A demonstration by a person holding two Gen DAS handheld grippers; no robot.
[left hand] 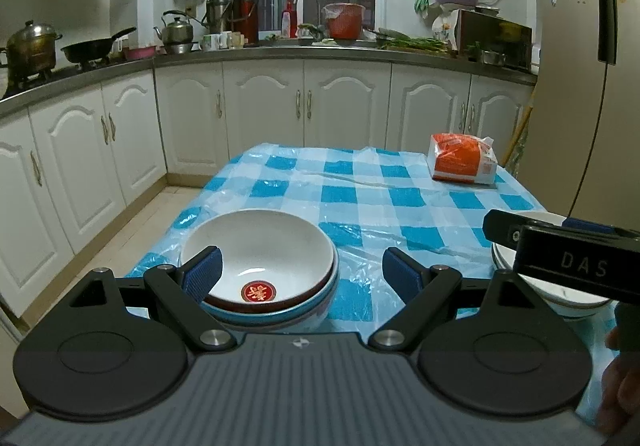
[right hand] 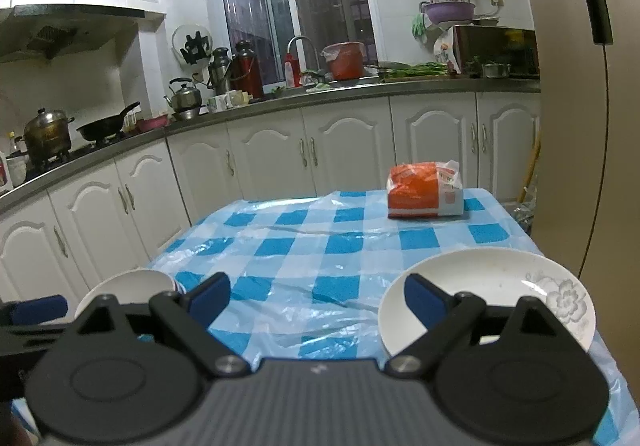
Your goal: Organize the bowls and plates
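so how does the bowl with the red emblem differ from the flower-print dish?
The emblem bowl is deep, with a round red mark at its bottom; the flower dish is shallow, with a grey flower print on its inner wall. The emblem bowl sits nested in another bowl with a blue outside; what lies under the flower dish can't be told from the right wrist view. Both are white inside and rest upright on the checked tablecloth.

Both tools are showing identical build: the left gripper (left hand: 298,278) and right gripper (right hand: 316,300) are each presenting a grey ribbed housing, two round black discs flanking it, black linkage arms pinned with silver screws, and blue ribbed pads (left hand: 202,278) lining the fingers. White "DAS" lettering is showing on the right gripper's black side bar.
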